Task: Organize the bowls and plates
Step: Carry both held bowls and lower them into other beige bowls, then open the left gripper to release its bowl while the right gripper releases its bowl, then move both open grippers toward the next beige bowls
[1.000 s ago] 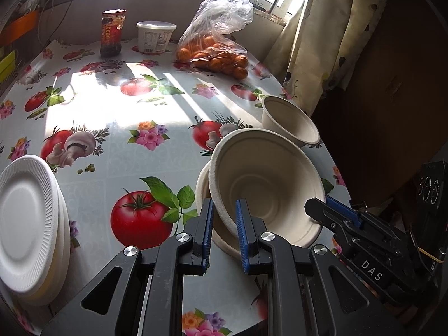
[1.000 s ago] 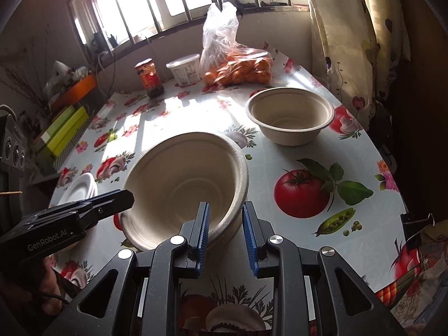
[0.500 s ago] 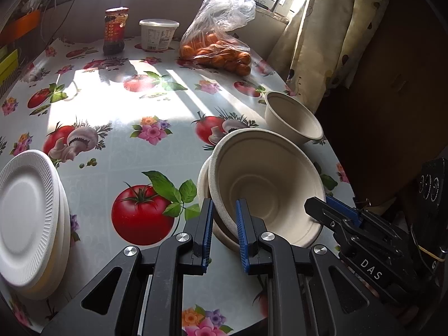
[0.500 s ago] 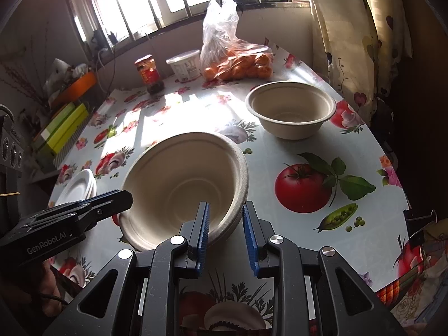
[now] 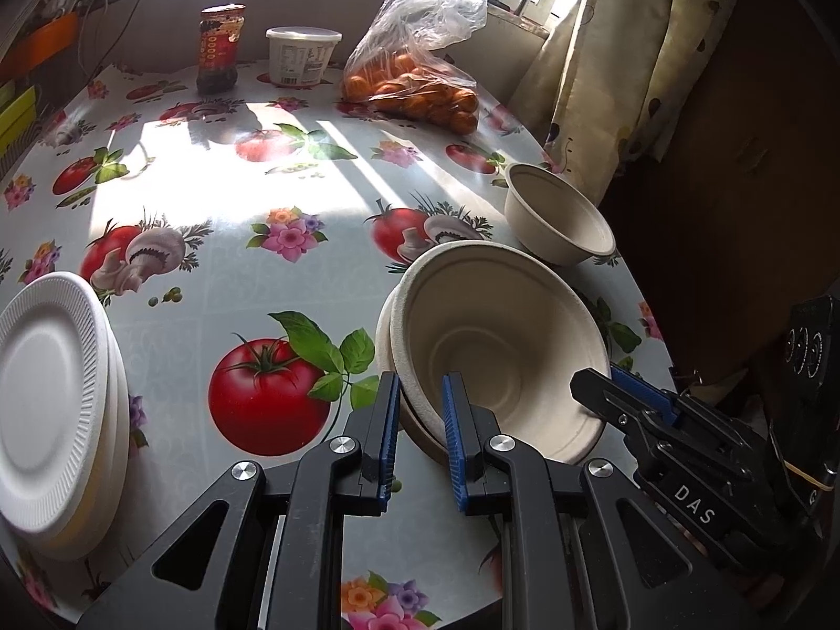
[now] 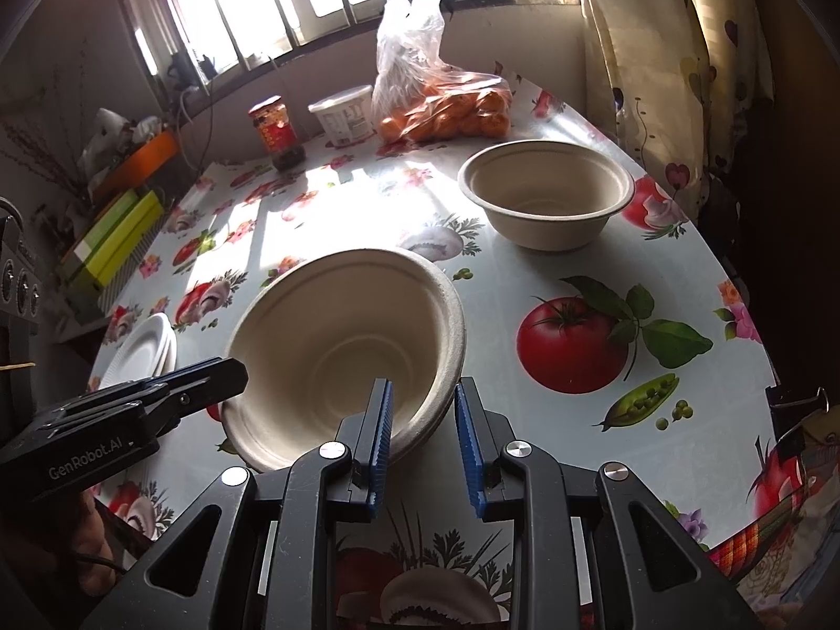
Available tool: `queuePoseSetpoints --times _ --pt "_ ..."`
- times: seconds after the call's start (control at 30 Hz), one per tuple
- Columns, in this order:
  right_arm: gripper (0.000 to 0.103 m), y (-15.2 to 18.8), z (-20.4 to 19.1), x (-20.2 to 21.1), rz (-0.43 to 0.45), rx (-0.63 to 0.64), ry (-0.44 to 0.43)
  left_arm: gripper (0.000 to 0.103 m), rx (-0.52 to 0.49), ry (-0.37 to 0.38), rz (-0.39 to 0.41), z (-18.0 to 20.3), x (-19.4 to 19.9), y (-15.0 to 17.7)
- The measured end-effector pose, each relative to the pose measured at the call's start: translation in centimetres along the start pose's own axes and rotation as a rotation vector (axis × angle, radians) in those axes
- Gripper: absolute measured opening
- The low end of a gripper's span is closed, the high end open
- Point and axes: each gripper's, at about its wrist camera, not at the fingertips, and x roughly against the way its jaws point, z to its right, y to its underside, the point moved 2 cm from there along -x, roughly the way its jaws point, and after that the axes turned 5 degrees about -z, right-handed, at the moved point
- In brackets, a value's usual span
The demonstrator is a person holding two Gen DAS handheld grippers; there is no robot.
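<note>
Start at your left: a stack of white foam plates (image 5: 50, 409) sits at the table's left edge, well apart from the bowls. At least three rims show, though the exact count is hard to read.

Your left gripper (image 5: 418, 433) straddles the near rim of the nested bowls (image 5: 499, 352), one blue pad outside the wall and one inside. The gap is narrow, but a sliver of space shows beside the outer pad, so I cannot tell whether it is truly pinching the rim or only bracketing it. Two bowls are nested here, the upper one tipped and offset so the lower rim peeks out on the left.

Your right gripper (image 6: 422, 425) does the same on the stack's other side, jaws a little wider, rim passing between them with visible clearance on the right pad. It looks slack rather than clamped.

Further right and away from you stands one single bowl (image 6: 546, 194), upright, near the curtain (image 5: 625, 63). That makes three bowls in all. It lies forward and right of the stack, nearer your right gripper, so that hand seems the natural one to fetch it.

Behind: one jar (image 5: 220, 50), one white tub (image 5: 303, 55), one bag of oranges (image 5: 420, 73).
</note>
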Motion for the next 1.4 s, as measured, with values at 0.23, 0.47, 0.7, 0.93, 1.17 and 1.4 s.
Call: queuePoseSetpoints --times 0.23,0.47,0.7,0.93,1.17,1.4 --pt "0.024 -0.1 0.2 0.0 0.001 -0.001 0.000 0.017 -0.002 -0.005 0.000 0.0 -0.1 0.0" --pt "0.036 -0.1 0.0 -0.4 -0.004 -0.010 -0.006 0.017 -0.009 -0.023 -0.005 0.0 -0.3 -0.2" --pt "0.043 -0.2 0.0 -0.4 -0.003 -0.013 -0.007 0.023 -0.009 -0.025 -0.007 0.0 -0.4 -0.2" --pt "0.044 -0.3 -0.1 -0.4 -0.003 -0.016 -0.008 0.024 -0.010 -0.033 -0.001 -0.2 -0.2 -0.3" --pt "0.045 -0.9 0.3 -0.2 0.008 -0.022 -0.011 0.034 -0.026 -0.052 0.019 0.2 0.2 -0.7" --pt "0.048 -1.4 0.9 0.2 0.025 -0.029 -0.014 0.036 -0.043 -0.063 0.035 0.7 0.5 -1.3"
